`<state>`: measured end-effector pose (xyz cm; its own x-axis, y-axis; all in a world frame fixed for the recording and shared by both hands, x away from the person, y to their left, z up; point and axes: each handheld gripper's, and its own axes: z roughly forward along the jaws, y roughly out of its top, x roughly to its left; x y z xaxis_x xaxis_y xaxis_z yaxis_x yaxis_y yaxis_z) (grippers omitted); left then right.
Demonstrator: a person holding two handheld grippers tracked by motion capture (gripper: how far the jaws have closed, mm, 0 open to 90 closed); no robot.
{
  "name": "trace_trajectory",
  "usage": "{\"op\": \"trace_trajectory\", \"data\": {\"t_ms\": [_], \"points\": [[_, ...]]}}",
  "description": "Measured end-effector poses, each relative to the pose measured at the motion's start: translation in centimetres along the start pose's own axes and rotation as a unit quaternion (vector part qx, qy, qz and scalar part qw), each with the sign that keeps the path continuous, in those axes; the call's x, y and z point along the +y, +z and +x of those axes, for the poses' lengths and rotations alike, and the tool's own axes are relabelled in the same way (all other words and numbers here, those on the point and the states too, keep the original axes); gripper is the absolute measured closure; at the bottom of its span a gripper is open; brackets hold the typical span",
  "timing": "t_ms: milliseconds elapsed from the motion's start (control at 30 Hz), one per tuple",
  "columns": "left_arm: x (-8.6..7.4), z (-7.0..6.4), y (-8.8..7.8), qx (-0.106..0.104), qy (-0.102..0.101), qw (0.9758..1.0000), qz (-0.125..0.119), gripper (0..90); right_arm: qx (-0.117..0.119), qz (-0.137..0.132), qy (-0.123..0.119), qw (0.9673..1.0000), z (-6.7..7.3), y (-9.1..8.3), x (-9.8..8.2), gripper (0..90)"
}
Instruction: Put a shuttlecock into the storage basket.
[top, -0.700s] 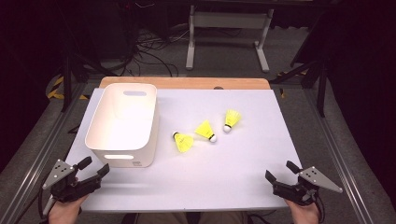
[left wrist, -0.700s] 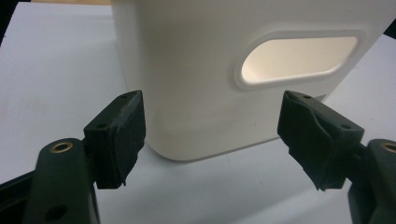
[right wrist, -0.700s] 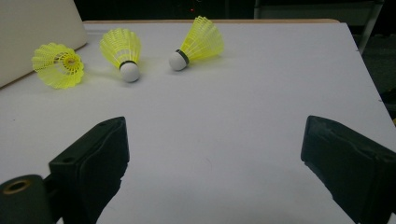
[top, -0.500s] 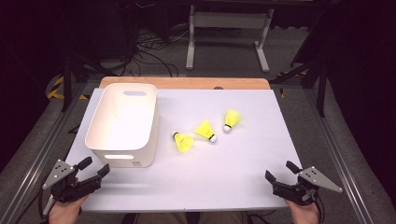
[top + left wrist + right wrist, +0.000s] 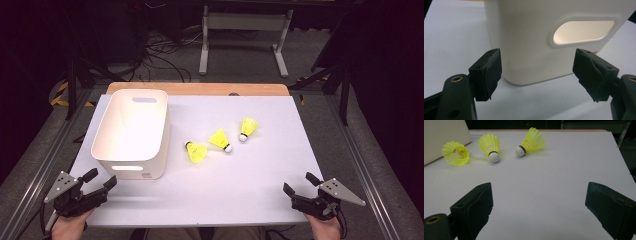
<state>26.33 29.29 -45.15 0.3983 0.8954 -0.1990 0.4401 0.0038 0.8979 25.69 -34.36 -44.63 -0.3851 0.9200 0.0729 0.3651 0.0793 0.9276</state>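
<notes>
Three yellow shuttlecocks lie on the white table: one (image 5: 196, 151) beside the bin, one (image 5: 220, 140) in the middle, one (image 5: 248, 128) farthest right. A white plastic bin (image 5: 131, 133) with handle slots stands at the left. My left gripper (image 5: 100, 181) rests open at the table's front left corner, just short of the bin's near wall (image 5: 544, 42). My right gripper (image 5: 299, 186) stands open at the front right corner, nothing between its jaws. From it the shuttlecocks (image 5: 456, 153), (image 5: 490, 145), (image 5: 531, 141) lie well ahead.
The table top (image 5: 240, 185) ends at a wooden strip (image 5: 200, 88) at the back. Metal rails run along both sides. Beyond the table are a stand's legs (image 5: 245, 45) and cables on a dark floor.
</notes>
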Motion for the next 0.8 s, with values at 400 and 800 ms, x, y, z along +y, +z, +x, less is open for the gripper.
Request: {"op": "trace_trajectory", "data": {"t_ms": [400,800], "points": [[0.3,0.5,-0.7,0.014,-0.002,0.9999,0.001,23.9,0.001,0.005,0.002,1.0,0.0,0.1,0.0,8.5],[0.6,1.4,-1.2,0.024,-0.011,0.9996,0.004,23.7,0.003,0.006,0.002,1.0,0.1,0.1,0.0,8.4]]}}
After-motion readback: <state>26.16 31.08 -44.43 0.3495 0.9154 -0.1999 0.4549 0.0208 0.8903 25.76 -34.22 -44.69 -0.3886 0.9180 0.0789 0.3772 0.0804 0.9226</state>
